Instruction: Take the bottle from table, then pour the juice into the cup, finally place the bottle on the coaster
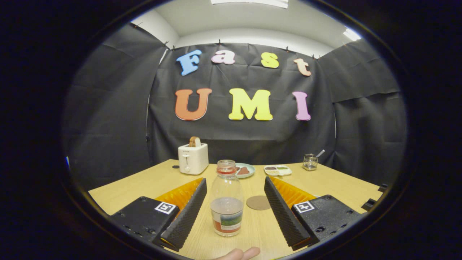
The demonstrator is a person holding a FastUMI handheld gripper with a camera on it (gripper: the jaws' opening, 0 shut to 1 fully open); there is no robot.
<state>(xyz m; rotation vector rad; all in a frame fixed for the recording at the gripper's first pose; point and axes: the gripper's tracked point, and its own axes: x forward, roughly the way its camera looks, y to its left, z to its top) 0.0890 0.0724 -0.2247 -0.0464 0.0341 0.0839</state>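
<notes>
Jaws of the gripper (234, 209) stand released, spread either side of the bottle (227, 198), touching neither side. Step in hand: taking the bottle, upright on the counter (335, 184). Next move calls for closing squarely on its body; coaster (258, 202) lies just beside.
</notes>
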